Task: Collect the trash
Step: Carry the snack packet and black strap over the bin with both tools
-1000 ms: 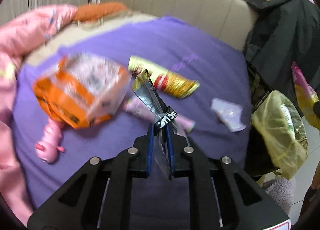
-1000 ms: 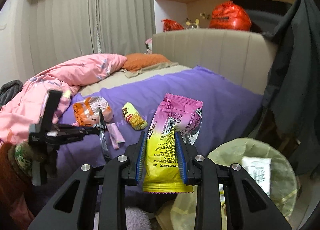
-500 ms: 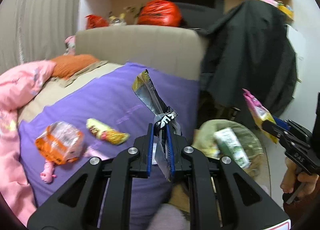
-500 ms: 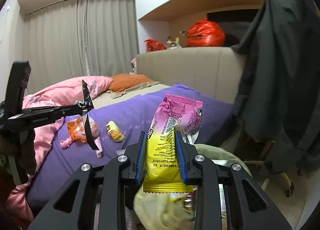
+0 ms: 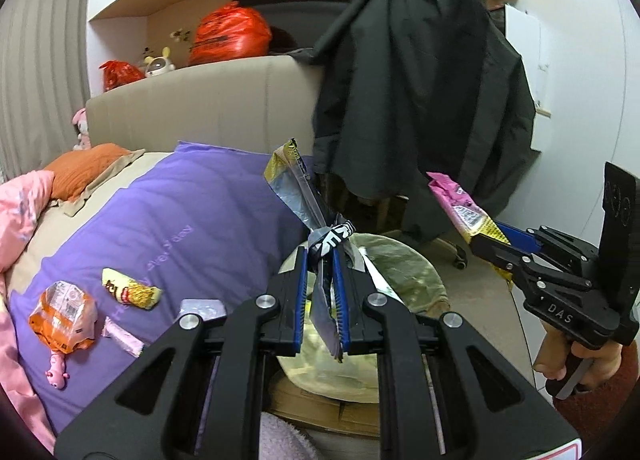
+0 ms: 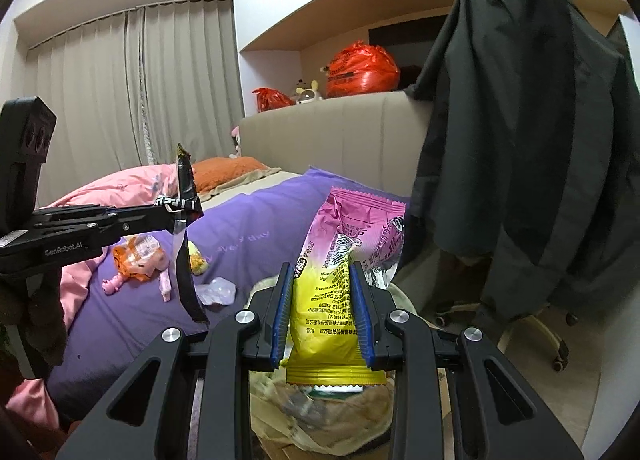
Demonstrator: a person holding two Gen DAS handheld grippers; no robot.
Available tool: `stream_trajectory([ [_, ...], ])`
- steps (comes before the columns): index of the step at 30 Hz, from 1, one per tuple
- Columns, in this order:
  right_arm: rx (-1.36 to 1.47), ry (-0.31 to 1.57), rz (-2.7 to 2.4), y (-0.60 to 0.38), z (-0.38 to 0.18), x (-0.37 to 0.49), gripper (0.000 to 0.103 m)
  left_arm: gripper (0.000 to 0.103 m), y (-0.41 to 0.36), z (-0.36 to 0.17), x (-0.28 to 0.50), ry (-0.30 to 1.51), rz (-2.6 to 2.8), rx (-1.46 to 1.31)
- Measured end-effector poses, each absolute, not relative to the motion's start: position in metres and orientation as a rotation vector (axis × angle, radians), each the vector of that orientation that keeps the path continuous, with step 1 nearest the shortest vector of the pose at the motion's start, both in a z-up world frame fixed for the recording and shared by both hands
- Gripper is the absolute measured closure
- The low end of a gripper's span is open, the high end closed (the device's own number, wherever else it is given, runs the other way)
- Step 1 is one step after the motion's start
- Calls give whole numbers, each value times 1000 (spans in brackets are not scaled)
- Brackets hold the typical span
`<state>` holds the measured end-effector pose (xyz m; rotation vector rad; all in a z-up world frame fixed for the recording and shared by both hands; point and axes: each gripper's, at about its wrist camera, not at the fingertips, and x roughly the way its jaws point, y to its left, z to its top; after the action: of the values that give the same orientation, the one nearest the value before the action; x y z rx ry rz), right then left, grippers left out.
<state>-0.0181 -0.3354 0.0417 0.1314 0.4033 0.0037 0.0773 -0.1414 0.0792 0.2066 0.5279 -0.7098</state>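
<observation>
Foil is what my left gripper (image 5: 320, 260) has: its fingers are pinched almost together on a flattened silver wrapper (image 5: 298, 195), gripped mid-length so both ends hang clear. My right gripper (image 6: 323, 284) has its fingers partly open, clamped on the sides of a pink and yellow snack bag (image 6: 344, 260), which stands up between them. Just beyond and below both sets of fingers sits the yellowish trash bag (image 5: 404, 264), mouth open, so I judge each piece is held over it for dropping. Well off to the left of the fingers, on the purple bed (image 5: 192, 219), an orange packet (image 5: 62, 314), a yellow wrapper (image 5: 130, 292) and smaller scraps are yet to collect.
</observation>
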Motion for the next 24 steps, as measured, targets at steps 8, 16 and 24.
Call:
stream_trajectory([
  [8, 139, 425, 14, -345, 24, -25, 75, 91, -165, 56, 76, 578, -718, 240],
  [16, 151, 457, 21, -347, 10, -18, 75, 91, -170, 48, 81, 590, -716, 232],
  [24, 128, 492, 30, -340, 0, -3, 76, 91, -170, 32, 99, 613, -734, 210],
])
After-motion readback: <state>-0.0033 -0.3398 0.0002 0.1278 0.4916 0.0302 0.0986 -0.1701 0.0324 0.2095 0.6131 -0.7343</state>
